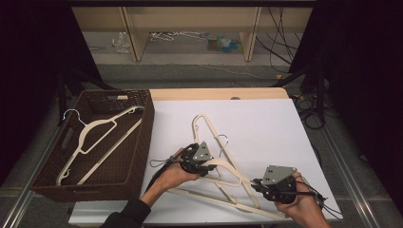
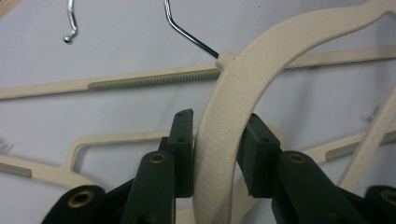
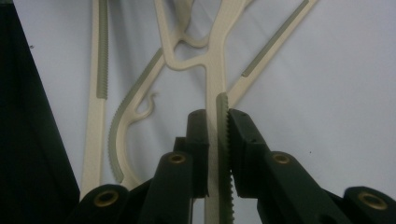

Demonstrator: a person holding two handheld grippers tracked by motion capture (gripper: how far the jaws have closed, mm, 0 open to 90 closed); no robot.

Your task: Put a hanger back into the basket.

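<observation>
— Seen from the high view, where is the held hanger (image 1: 227, 167)?
— On the white table (image 1: 266, 128), near edge, between both hands; spans from the left gripper (image 1: 209, 166) to the right gripper (image 1: 256, 183). Lies tangled over two more cream hangers (image 1: 207, 124) on the sheet.
— And off to the left?
— Brown wicker basket (image 1: 142, 137) beside the table, with another cream hanger (image 1: 97, 133) lying inside.
— Anything closer in the left gripper view?
— Left gripper (image 2: 215, 140) clenched on the curved shoulder of the held hanger (image 2: 219, 154), both pads pressed against the textured plastic; metal hook (image 2: 187, 32) rising just beyond the neck.
— Right gripper view?
— Right gripper (image 3: 217, 122) clamped on a straight arm of the held hanger (image 3: 212, 93), grey ribbed strip (image 3: 223, 154) running between the pads.
— Any writing or brand?
— None readable.
</observation>
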